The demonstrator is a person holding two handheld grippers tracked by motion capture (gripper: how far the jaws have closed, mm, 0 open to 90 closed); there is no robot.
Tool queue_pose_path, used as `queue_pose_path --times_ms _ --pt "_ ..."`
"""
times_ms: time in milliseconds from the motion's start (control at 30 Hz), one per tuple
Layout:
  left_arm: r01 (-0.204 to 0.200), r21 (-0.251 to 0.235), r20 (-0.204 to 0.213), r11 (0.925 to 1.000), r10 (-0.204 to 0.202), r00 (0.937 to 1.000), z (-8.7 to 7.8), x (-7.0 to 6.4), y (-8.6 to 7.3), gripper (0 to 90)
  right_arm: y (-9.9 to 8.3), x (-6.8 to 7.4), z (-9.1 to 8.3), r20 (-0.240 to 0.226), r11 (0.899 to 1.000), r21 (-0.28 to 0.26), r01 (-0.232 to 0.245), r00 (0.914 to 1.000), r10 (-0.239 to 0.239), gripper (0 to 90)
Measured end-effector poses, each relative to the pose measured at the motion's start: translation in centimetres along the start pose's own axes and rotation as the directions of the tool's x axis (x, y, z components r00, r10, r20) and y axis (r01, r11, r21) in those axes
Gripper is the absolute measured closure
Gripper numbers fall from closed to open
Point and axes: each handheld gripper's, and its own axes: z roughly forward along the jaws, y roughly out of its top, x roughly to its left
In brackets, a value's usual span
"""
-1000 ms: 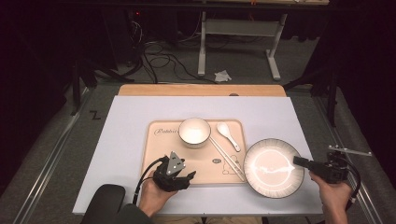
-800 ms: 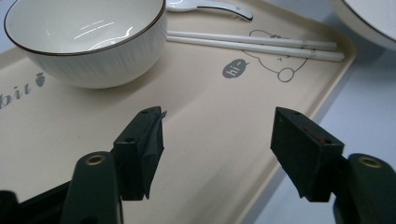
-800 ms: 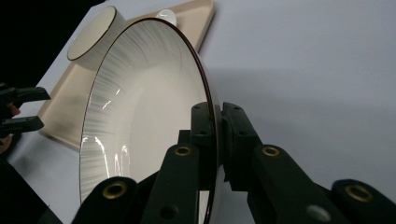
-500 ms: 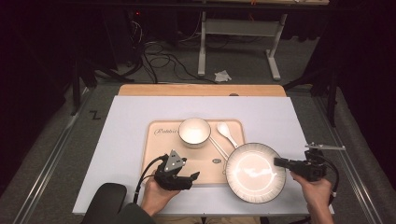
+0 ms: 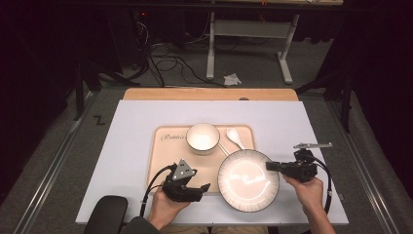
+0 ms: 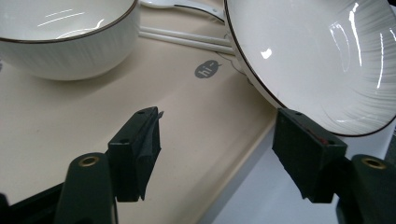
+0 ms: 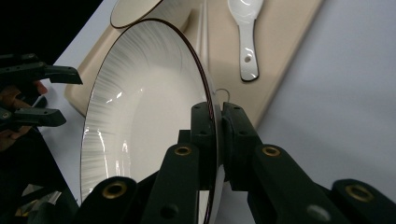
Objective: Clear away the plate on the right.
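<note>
**Plate held at its rim over the near right corner of the tray**

We see the white plate (image 5: 248, 179) with a thin dark rim pinched at its right edge by the right gripper (image 5: 271, 166), whose jaws are closed narrowly on the rim; in the right gripper view the rim runs straight between them. The plate sits tilted, its left part overlapping the near right corner of the beige tray (image 5: 168, 151), its right part over the white bench (image 5: 131, 126) near the front edge.

On the tray, just beyond the plate, we see a white bowl (image 5: 202, 137) towards the far side, a white spoon (image 5: 235, 138) to its right, and pale chopsticks (image 6: 187, 37) lying between bowl and plate, partly under the plate's edge.

The left gripper (image 5: 203, 187) rests at the near edge of the tray, left of the plate, its jaws spread wide and holding nothing. In the left gripper view its jaws frame the tray's surface, with the plate's rim just above the right-hand jaw.
</note>
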Motion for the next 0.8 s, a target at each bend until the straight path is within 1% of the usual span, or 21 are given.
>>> queue_pose_path --times_ms 67,167,267,300,333,400,433,533,633,800 --pt "0.014 -0.001 -0.002 0.9999 -0.014 0.9999 -0.1 0.2 -0.2 31.5 0.4 0.2 0.6 -0.008 1.000 0.011 0.008 0.9999 -0.008 85.8" --pt "0.037 -0.003 -0.006 0.9993 -0.037 0.9993 -0.3 0.3 -0.4 30.9 1.1 0.7 1.7 -0.025 0.999 0.023 0.033 0.9992 -0.032 85.8" --pt "0.050 -0.002 -0.010 0.9988 -0.050 0.9987 -0.5 0.2 -0.5 31.4 1.8 1.2 2.8 -0.046 0.998 0.040 0.055 0.9975 -0.053 85.8" --pt "0.048 -0.002 -0.015 0.9988 -0.048 0.9987 -0.6 0.2 -0.6 31.6 2.0 1.4 3.2 -0.054 0.997 0.046 0.060 0.9969 -0.057 85.8" --pt "0.058 -0.008 -0.022 0.9983 -0.058 0.9981 -0.6 0.2 -0.6 31.9 2.2 1.6 3.6 -0.061 0.996 0.053 0.067 0.9961 -0.064 85.8" --pt "0.064 -0.003 -0.031 0.9979 -0.064 0.9975 -0.6 0.2 -0.7 33.2 2.6 2.0 4.3 -0.076 0.994 0.065 0.084 0.9940 -0.079 85.7" --pt "0.075 0.000 -0.034 0.9972 -0.075 0.9966 -0.6 0.3 -0.7 33.7 2.7 2.1 4.4 -0.080 0.994 0.068 0.090 0.9932 -0.085 85.7" --pt "0.101 0.008 -0.031 0.9948 -0.101 0.9944 -0.5 0.6 -0.9 37.1 3.2 2.5 5.0 -0.099 0.992 0.073 0.105 0.9903 -0.098 85.8" --pt "0.115 0.014 -0.024 0.9932 -0.115 0.9931 -0.3 0.7 -0.9 41.9 3.5 2.9 5.4 -0.116 0.990 0.073 0.119 0.9872 -0.110 85.8" --pt "0.135 0.022 0.007 0.9906 -0.135 0.9908 0.0 0.9 -0.8 52.0 3.7 3.5 5.6 -0.128 0.988 0.062 0.141 0.9830 -0.132 85.8"
